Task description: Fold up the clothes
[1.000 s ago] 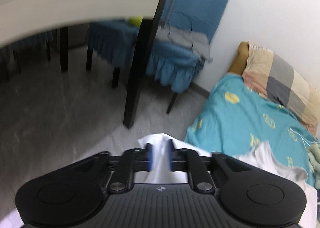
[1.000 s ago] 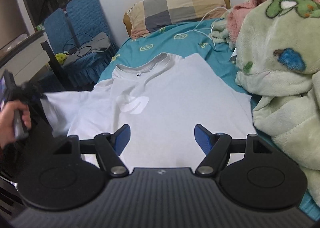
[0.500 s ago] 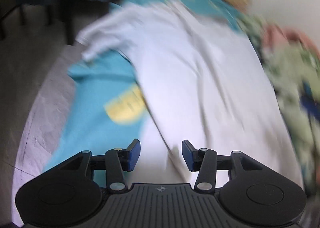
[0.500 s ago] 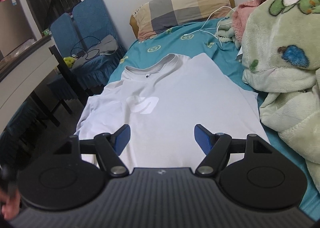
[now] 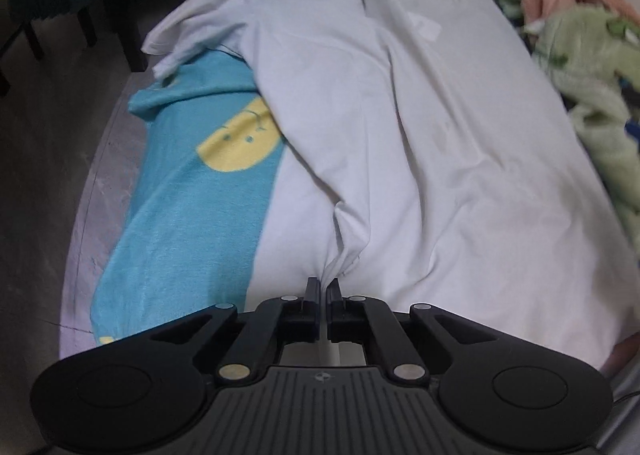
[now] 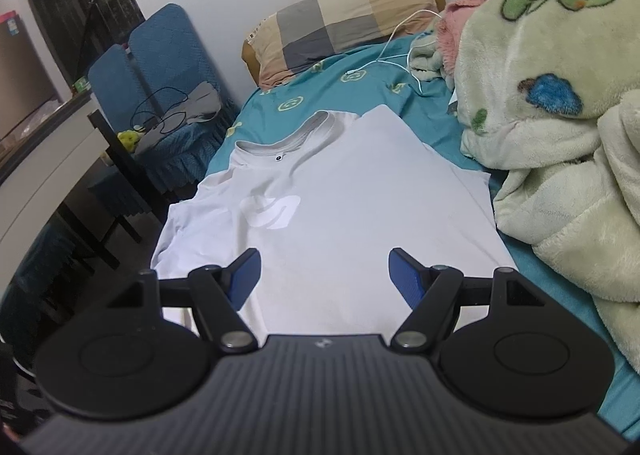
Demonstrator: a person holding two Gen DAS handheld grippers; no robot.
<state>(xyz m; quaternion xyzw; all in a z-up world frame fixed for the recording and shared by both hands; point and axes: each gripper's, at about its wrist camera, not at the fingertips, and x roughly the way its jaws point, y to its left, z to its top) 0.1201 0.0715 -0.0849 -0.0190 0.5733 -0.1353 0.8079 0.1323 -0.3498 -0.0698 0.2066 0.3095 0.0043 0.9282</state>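
Observation:
A white T-shirt [image 6: 360, 191] lies spread on the teal bed sheet [image 6: 360, 79], collar toward the pillow, right side folded over. In the left wrist view the T-shirt [image 5: 420, 127] fills the bed, its left sleeve [image 5: 192, 31] hanging toward the bed edge. My left gripper [image 5: 323, 287] is shut on the shirt's bottom hem, and a ridge of cloth runs from the jaws. My right gripper [image 6: 324, 275] is open and empty, hovering above the shirt's lower part.
A green and pink fleece blanket [image 6: 560, 135] is heaped along the bed's right side. A checked pillow [image 6: 344, 23] and a white cable [image 6: 400, 55] lie at the head. Blue-covered chairs [image 6: 160, 67] and a dark-legged table [image 6: 48, 159] stand left of the bed, above the grey floor [image 5: 52, 159].
My left gripper let go of the sleeve at the bed's left edge, swung to the shirt's bottom hem, and shut on it. The right gripper stayed open, shifting slightly.

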